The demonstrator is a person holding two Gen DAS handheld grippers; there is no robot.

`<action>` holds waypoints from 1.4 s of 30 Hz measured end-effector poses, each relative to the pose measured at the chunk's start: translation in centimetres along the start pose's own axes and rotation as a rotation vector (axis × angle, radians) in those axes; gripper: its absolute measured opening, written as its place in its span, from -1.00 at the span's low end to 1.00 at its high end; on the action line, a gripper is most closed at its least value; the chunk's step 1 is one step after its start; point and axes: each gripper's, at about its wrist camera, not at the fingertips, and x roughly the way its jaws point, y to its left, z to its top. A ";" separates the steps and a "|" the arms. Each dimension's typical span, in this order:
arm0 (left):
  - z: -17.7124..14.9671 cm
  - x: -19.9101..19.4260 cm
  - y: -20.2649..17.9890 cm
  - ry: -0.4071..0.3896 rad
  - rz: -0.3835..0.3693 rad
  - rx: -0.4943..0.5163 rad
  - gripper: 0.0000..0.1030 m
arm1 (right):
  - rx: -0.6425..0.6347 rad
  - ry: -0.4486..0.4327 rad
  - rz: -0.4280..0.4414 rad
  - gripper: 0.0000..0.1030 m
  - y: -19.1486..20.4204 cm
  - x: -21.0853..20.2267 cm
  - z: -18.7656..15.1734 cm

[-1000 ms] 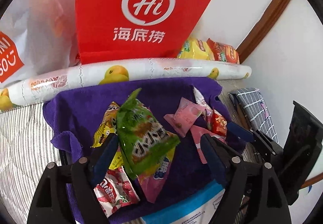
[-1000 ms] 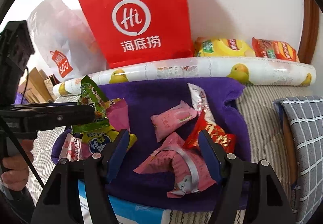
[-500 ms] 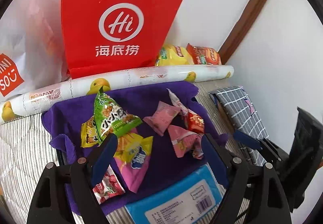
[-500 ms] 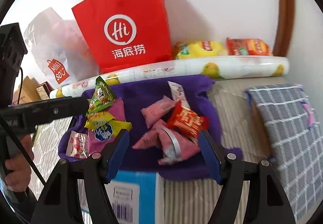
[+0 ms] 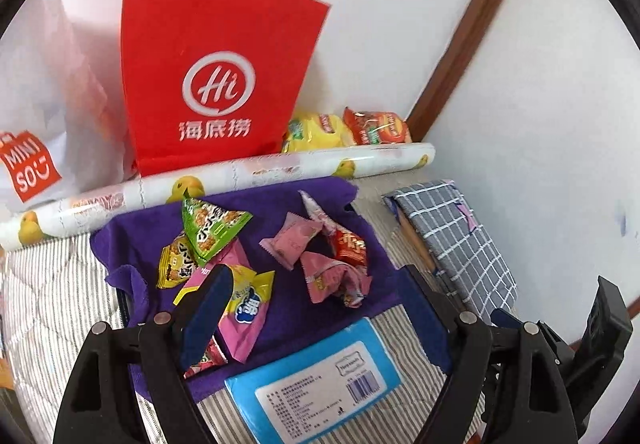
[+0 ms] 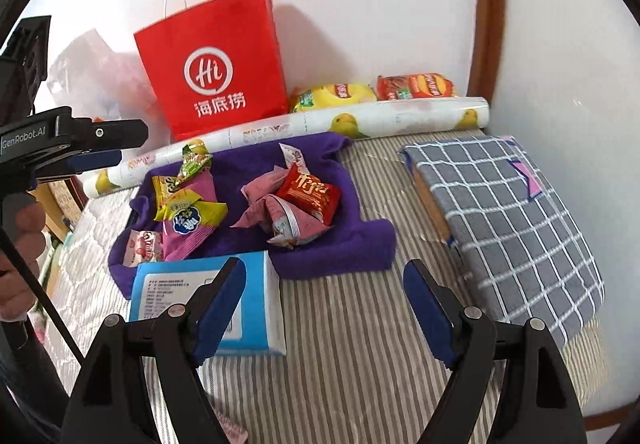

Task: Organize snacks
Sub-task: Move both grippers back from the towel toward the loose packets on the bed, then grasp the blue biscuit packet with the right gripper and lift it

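Several snack packets lie on a purple towel [image 5: 280,204] in two heaps. On the left are a green packet [image 5: 212,228], a yellow one [image 5: 176,264] and a pink-and-yellow one [image 5: 244,304]. On the right are pink packets [image 5: 292,244] and a red packet [image 5: 352,248]. My left gripper [image 5: 314,276] hangs open above the towel's near edge and holds nothing. My right gripper [image 6: 324,268] is over the striped cover in front of the towel [image 6: 332,244]. Its jaws are opening with nothing between them. The red packet [image 6: 308,192] rests on the pink ones.
A blue tissue pack [image 5: 316,376] lies at the towel's near edge. Behind the towel are a duck-print roll [image 5: 240,176], a red paper bag [image 5: 216,84], a white plastic bag [image 5: 48,124] and two crisp bags [image 5: 348,128]. A grey checked cushion [image 6: 508,216] lies at right by the wall.
Both grippers have drawn back and upward from the towel, so more of the bed shows. The green packet, close at the left fingers before, now lies on the left heap. The right jaws stand wider.
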 end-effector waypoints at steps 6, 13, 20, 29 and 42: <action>-2.1 -1.9 -1.6 -0.014 0.006 0.060 0.60 | -0.027 -0.018 -0.002 0.57 -0.4 -2.2 -1.9; -5.8 -2.3 -0.7 0.022 0.052 0.073 0.61 | -0.081 0.064 0.052 0.57 1.3 -2.0 -5.1; -9.6 -2.0 1.3 0.061 0.063 0.028 0.61 | -0.048 0.102 0.167 0.57 2.9 -1.7 -8.5; -12.3 -2.4 2.3 0.068 0.030 0.011 0.61 | -0.085 0.201 0.218 0.57 3.8 -1.6 -13.7; -13.5 -3.1 2.7 0.066 -0.003 0.013 0.61 | -0.181 0.267 0.183 0.57 5.9 0.0 -17.2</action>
